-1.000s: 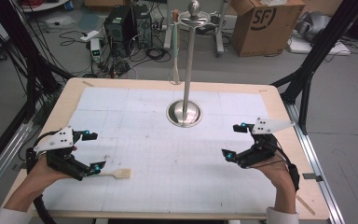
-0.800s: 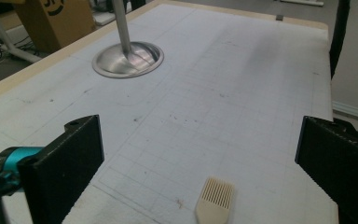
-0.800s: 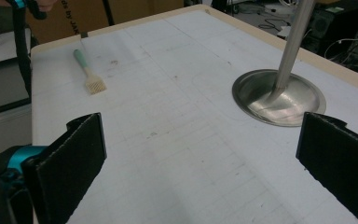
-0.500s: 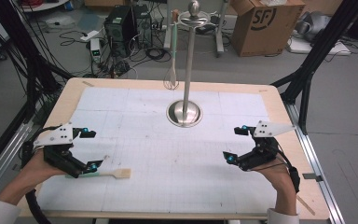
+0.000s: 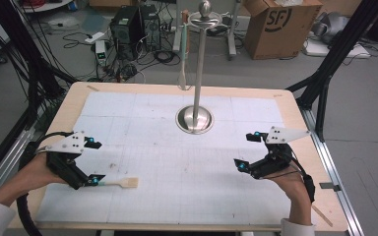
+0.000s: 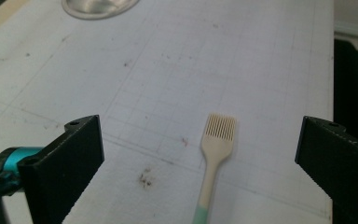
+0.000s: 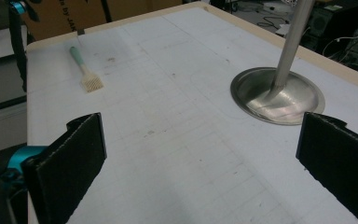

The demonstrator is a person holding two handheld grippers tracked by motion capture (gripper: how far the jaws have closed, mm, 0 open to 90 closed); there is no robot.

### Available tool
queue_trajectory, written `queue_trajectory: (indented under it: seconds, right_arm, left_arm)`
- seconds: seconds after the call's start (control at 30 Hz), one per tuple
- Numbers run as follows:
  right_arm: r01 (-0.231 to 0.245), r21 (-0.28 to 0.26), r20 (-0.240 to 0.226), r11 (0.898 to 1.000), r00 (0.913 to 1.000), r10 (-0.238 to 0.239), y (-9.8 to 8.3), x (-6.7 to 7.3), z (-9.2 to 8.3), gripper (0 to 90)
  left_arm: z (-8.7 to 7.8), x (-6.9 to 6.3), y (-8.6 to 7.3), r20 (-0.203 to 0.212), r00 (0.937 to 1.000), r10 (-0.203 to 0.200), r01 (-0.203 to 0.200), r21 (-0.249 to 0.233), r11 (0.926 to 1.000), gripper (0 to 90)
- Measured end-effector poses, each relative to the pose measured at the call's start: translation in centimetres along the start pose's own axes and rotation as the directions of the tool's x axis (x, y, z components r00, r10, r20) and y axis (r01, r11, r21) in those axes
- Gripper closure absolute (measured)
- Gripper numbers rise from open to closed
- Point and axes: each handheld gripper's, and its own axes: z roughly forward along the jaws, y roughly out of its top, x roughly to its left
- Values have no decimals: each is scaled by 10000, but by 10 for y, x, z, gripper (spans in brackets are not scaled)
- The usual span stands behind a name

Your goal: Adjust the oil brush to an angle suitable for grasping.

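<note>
A cream basting brush (image 5: pixel 123 183) with a teal handle lies flat on the white gridded mat near the front left. My left gripper (image 5: pixel 96 162) is open just left of it, with the lower fingertip close to the handle end. In the left gripper view the brush (image 6: pixel 215 149) lies on the mat ahead, bristles pointing away, between the wide-apart jaws of that gripper (image 6: pixel 200 128). My right gripper (image 5: pixel 246 151) hovers open at the right side with nothing in it. In the right gripper view the gripper (image 7: pixel 201 126) faces across the mat, and the brush (image 7: pixel 87 74) lies far off.
A steel stand (image 5: pixel 195 119) with a round base and a tall pole rises at the middle back, and a pale utensil (image 5: pixel 182 73) hangs from its top. A thin wooden stick (image 5: pixel 322 215) lies at the front right edge. A cardboard box (image 5: pixel 275 24) and cables sit on the floor beyond.
My left gripper has drawn back slightly to the left, away from the brush. The brush and the right gripper have stayed in place.
</note>
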Motion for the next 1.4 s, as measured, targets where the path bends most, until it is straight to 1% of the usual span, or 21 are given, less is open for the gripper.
queue_trajectory:
  seconds: [0.13, 0.23, 0.37, 0.43, 0.53, 0.63, 0.67, 0.7, 0.73, 0.77, 0.8, 0.87, 0.9, 0.93, 1.0, 1.03, 1.07, 1.2, 1.3, 1.33, 1.4]
  right_arm:
    - [184, -39, -74, 9998, 9998, -184, 3, 2, 3, 4]
    - [168, -27, 38, 9999, 9999, -168, 4, 3, 2, 4]
    - [253, -218, 15, 9994, 9997, -253, 5, 4, -3, 4]
    - [254, -301, 46, 9992, 9997, -253, 5, 5, -5, 4]
    - [185, -313, 66, 9993, 9998, -183, 5, 5, -7, 4]
    - [233, -308, 72, 9993, 9997, -230, 4, 3, -7, 4]
    - [223, -323, 97, 9992, 9997, -220, 4, 3, -7, 4]
    - [207, -328, 78, 9992, 9998, -204, 4, 3, -7, 4]
    - [200, -322, 103, 9993, 9998, -197, 4, 3, -8, 4]
    - [177, -295, 119, 9994, 9998, -174, 4, 3, -8, 4]
    - [221, -317, 156, 9993, 9996, -216, 4, 3, -8, 4]
    - [167, -320, 117, 9993, 9998, -164, 4, 4, -7, 4]
    - [254, -328, 153, 9991, 9996, -249, 4, 3, -7, 4]
    - [234, -303, 140, 9993, 9996, -230, 4, 3, -7, 4]
    - [185, -297, 146, 9994, 9997, -180, 4, 3, -7, 4]
    - [212, -316, 135, 9993, 9997, -207, 4, 3, -7, 4]
    - [199, -318, 130, 9993, 9997, -195, 4, 3, -7, 4]
    - [198, -335, 95, 9992, 9998, -195, 4, 3, -6, 4]
    - [229, -345, 91, 9991, 9997, -226, 5, 3, -6, 4]
    - [241, -351, 64, 9991, 9997, -239, 5, 3, -6, 4]
    - [195, -335, 51, 9992, 9998, -193, 5, 4, -6, 4]
  left_arm:
    - [4, -2, 5, 217, 9982, 559, -578, 973, 9936, 37]
    - [7, -1, 9, 346, 9966, 745, -787, 1427, 9866, 41]
    - [12, 0, 9, 787, 9919, 1000, -1149, 2171, 9694, 42]
    - [14, 1, 7, 934, 9903, 1031, -1226, 2362, 9639, 42]
    - [16, 3, 2, 1165, 9863, 1168, -1462, 2898, 9458, 49]
    - [17, 4, -2, 1361, 9837, 1175, -1563, 3238, 9331, 81]
    - [18, 4, -4, 1384, 9849, 1037, -1441, 3255, 9345, 84]
    - [19, 4, -5, 1385, 9851, 1019, -1434, 3348, 9313, 93]
    - [19, 6, -6, 1456, 9831, 1111, -1573, 3598, 9197, 99]
    - [20, 7, -8, 1444, 9840, 1043, -1515, 3705, 9164, 104]
    - [22, 7, -9, 1430, 9844, 1028, -1514, 3887, 9088, 118]
    - [25, 9, -13, 1637, 9803, 1105, -1720, 4323, 8852, 153]
    - [27, 8, -16, 1666, 9798, 1107, -1747, 4427, 8795, 164]
    - [28, 8, -17, 1720, 9789, 1108, -1793, 4599, 8697, 176]
    - [30, 7, -19, 1835, 9742, 1312, -2041, 4689, 8594, 226]
    - [31, 7, -20, 1954, 9727, 1255, -2053, 4709, 8579, 260]
    - [32, 7, -21, 2114, 9690, 1282, -2173, 4811, 8493, 271]
    - [35, 9, -24, 2166, 9692, 1176, -2150, 5095, 8332, 284]
    - [38, 9, -27, 2195, 9711, 937, -1967, 5139, 8350, 319]
    - [38, 11, -27, 2288, 9684, 995, -2089, 5253, 8249, 320]
    - [39, 13, -29, 2280, 9698, 870, -1987, 5307, 8240, 361]
